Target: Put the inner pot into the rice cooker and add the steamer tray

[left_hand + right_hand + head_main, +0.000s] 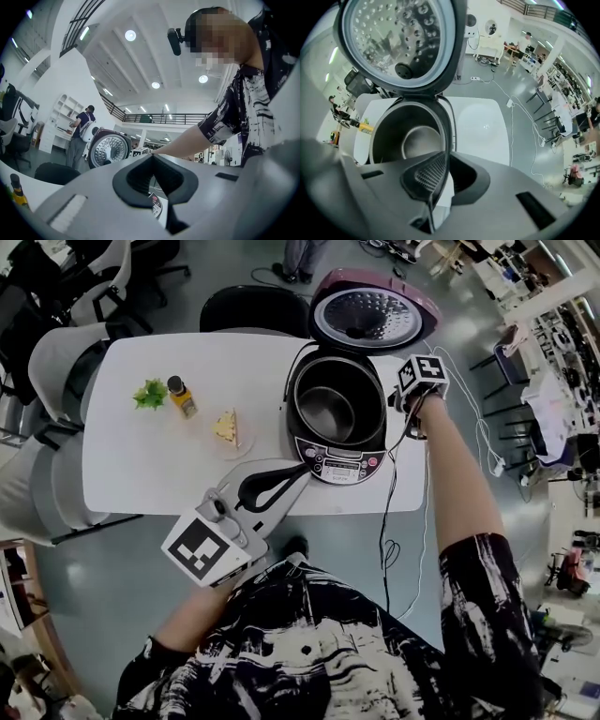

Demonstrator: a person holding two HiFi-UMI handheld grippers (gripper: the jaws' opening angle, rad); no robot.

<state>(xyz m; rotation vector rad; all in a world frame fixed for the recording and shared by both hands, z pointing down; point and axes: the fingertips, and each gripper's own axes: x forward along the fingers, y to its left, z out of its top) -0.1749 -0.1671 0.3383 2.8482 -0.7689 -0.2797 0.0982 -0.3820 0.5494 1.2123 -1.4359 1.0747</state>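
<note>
Pinching the upright, mouth-up inner pot's (326, 413) rim with my right gripper (436, 176) at the table's (141, 474) right edge, left gripper (152, 161) closed empty

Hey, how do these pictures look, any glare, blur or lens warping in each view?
Head view: even light, fisheye curving the white table. Left gripper view: bright ceiling lamps, left tool soft up close. Right gripper view: heavy barrel warp, sheen on the lid and inner pot, right tool blurred.

Open rice cooker (349, 463) holds the inner pot (328, 411); right tongs (397, 403) at its rim, left tongs (298, 474) over table (141, 460).
</note>
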